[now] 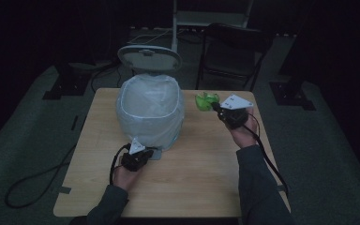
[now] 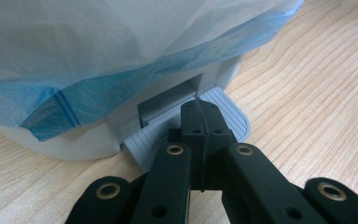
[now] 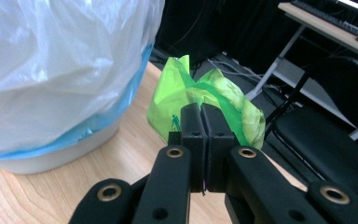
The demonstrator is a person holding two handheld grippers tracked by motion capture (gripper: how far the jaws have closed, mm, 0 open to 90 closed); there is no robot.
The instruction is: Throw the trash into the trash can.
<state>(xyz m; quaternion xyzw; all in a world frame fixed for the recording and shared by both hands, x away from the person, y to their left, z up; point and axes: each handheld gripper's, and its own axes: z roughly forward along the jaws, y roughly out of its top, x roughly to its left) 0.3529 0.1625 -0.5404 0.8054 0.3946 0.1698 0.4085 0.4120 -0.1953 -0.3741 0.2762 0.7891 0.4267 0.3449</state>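
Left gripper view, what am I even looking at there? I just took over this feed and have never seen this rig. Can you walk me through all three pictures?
No robot arm here: a person at a wooden table holds a two-jaw tool in each hand. The high view looks down from above the person's side. The other two cameras ride on the tools and look along their black jaws.

In the left gripper view, the left gripper, jaws closed together, is at the grey ribbed pedal at the foot of a white pedal bin. The bin is lined with a pale bag that has a blue edge, and its lid stands open.

In the right gripper view, the right gripper is shut on a crumpled green wrapper, held beside the bin near the table's far right edge.
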